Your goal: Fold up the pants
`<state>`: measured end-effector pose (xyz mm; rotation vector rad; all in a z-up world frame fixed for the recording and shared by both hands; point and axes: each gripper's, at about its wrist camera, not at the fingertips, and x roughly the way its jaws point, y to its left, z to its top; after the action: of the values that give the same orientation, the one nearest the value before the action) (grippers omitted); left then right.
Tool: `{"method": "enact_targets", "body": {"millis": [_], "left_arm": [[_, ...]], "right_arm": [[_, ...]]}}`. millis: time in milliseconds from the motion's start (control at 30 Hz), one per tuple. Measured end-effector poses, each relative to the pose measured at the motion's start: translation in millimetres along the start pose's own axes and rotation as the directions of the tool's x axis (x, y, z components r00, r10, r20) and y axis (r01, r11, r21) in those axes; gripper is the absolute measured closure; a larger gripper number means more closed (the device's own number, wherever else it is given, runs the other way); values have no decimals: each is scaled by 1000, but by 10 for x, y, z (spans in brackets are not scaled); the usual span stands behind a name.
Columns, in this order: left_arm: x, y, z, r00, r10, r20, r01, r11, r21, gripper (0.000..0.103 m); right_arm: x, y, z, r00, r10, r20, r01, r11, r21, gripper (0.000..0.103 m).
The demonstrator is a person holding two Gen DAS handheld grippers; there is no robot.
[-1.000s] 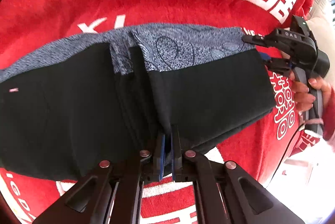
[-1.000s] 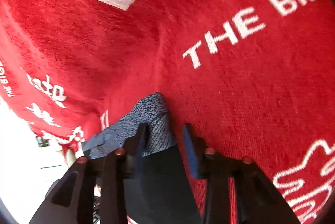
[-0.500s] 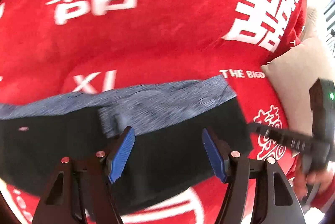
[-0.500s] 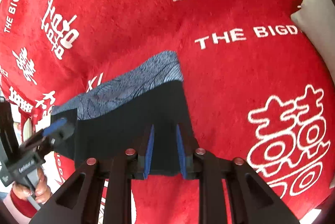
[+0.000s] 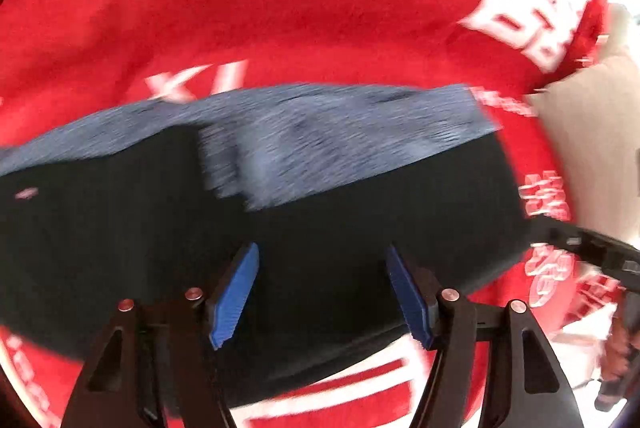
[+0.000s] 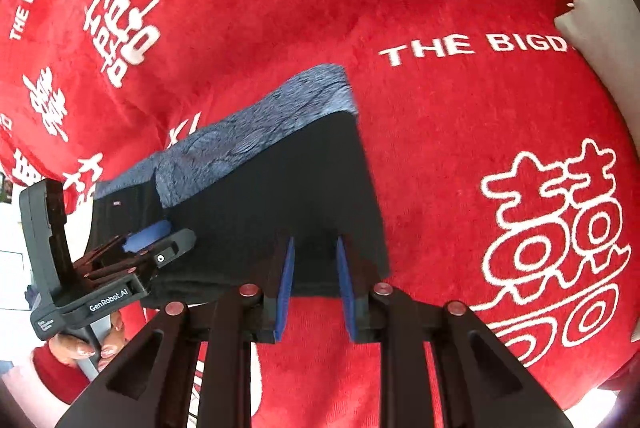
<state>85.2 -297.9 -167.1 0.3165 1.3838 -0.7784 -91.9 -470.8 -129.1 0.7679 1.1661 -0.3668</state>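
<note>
Folding step: pants (image 6: 256, 188) lay folded into a dark block on the red blanket (image 6: 460, 132); fold looked made.
Left gripper (image 5: 320, 292): spread wide, holding nothing.
Right gripper (image 6: 314, 288): parted, empty, over the near edge.
Next move: probably regrasp an edge for another fold.

Landmark: folded pants (image 6: 256, 188) on the red blanket (image 6: 460, 156).
Beyond the patterned edge: bare blanket.
Right of the pants: bare blanket up to a pale cushion (image 6: 600, 40).
Left end: left gripper (image 6: 154, 238), fingers spread above the cloth.
Near edge: right gripper (image 6: 314, 264), fingers apart over the hem.
</note>
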Motion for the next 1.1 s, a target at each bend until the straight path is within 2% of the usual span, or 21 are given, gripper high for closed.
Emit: {"method": "enact_targets", "body": {"millis": [133, 167, 200, 400, 500, 600, 700, 833, 900, 1100], "left_arm": [[-167, 318, -171, 999, 32, 1, -32, 993, -113, 34], [-226, 376, -218, 999, 52, 7, -51, 990, -131, 25], [-289, 428, -270, 997, 74, 17, -71, 987, -147, 22], [-428, 688, -528, 990, 143, 0, -140, 967, -214, 22], [-425, 840, -650, 984, 176, -33, -178, 950, -257, 22], [-479, 1024, -757, 984, 176, -39, -179, 939, -294, 22], [-523, 1148, -840, 984, 172, -37, -175, 930, -324, 22], [-590, 1352, -937, 986, 163, -29, -162, 914, -371, 22], [-611, 1460, -981, 987, 159, -27, -157, 903, -401, 22], [-696, 1781, -1090, 992, 126, 13, -103, 862, -496, 22]], "right_arm": [[49, 276, -27, 1000, 2, -12, -3, 998, -64, 79], [73, 353, -40, 1000, 4, -17, -5, 997, -80, 79], [102, 428, -54, 1000, 8, -25, -10, 996, -94, 79], [332, 939, -179, 997, 21, -81, -35, 983, -178, 79], [470, 1193, -246, 994, 15, -106, -38, 975, -220, 79], [605, 1410, -289, 992, 5, -127, -37, 967, -252, 78], [689, 1566, -325, 991, -6, -134, -30, 962, -271, 69], [812, 1758, -387, 989, -30, -147, -17, 950, -311, 64], [902, 1784, -431, 985, -54, -164, -3, 946, -325, 54], [983, 1755, -438, 983, -60, -172, 5, 953, -302, 48]]}}
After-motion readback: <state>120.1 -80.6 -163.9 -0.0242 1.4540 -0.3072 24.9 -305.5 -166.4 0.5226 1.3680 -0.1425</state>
